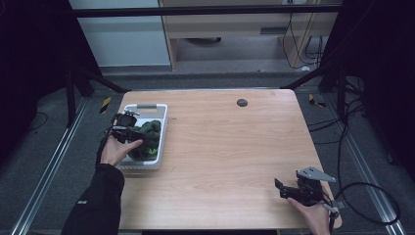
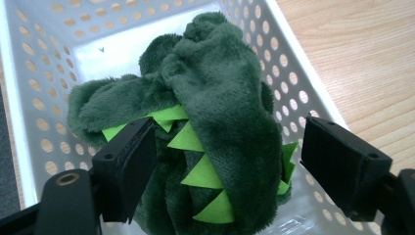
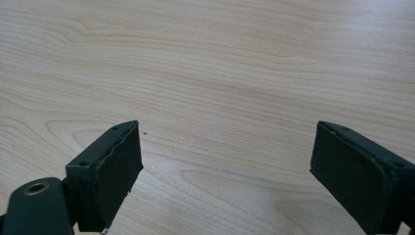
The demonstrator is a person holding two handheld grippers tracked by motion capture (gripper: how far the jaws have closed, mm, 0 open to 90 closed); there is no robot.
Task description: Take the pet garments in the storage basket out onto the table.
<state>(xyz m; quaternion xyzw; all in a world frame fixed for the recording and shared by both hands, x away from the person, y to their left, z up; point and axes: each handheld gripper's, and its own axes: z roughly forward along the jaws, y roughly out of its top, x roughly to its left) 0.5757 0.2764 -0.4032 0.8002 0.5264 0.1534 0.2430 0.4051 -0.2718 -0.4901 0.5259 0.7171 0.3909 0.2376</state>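
At the left edge of the table (image 1: 230, 147) we have our left gripper (image 1: 128, 131) lowered into the white perforated basket (image 1: 164, 128), where the green plush toy (image 2: 215, 122) lies heaped against the near wall; we judge this to be the reach for the toy, with the grasp itself not yet made; in the left gripper view the jaws stand wide apart, one on either side of the plush body with its row of bright green felt spikes (image 2: 198, 171); the left jaw's pad sits right against the dark fur beside the spikes, perhaps brushing it, while the right jaw stands apart from the toy, over the basket's far wall; nothing is pinched between them so far as we can see; the next move, as we read it, calls for closing squarely across the thick fold of plush, deep enough that the soft pile does not slip out, and then lifting straight up so the toy clears the basket rim without dragging the light basket along; our right gripper (image 1: 293, 190) rests low at the near right corner of the table, well apart from the basket; in the right gripper view its jaws are spread wide over bare wood and hold nothing.
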